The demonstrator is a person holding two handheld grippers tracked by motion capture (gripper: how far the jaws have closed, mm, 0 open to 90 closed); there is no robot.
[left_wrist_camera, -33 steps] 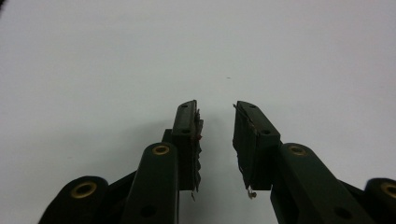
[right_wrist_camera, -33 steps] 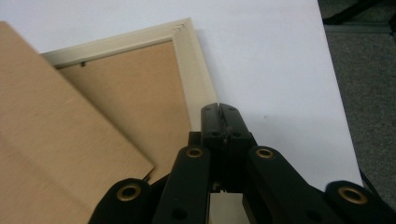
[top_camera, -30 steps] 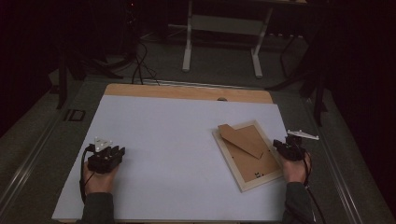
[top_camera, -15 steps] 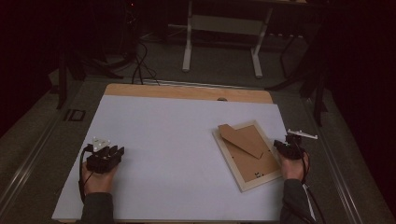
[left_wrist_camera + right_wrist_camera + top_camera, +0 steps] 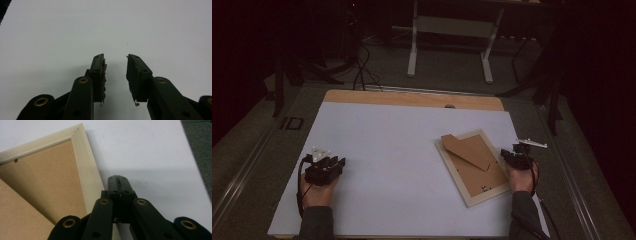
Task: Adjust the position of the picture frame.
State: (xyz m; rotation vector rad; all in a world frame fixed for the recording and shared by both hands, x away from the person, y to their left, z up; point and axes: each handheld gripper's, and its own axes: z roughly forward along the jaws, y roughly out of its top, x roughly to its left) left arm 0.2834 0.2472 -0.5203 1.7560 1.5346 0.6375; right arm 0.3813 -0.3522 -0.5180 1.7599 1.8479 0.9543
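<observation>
With the right gripper [image 5: 117,178] clenched on nothing just beside the frame [image 5: 472,166], which lies face down at the desk's [image 5: 387,145] right, and the left gripper [image 5: 115,58] parted, just widened, empty, the frame's edge should be approached slowly.

Bare mat [image 5: 402,165] left of frame [image 5: 473,167]

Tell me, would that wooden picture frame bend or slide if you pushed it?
The picture frame looks stiff: wooden edges with a hard brown board in the back, so it probably won't bend. Lying flat on the smooth white table, it would likely slide rather than tip. Its brown stand flap might swing when lifted.
</observation>
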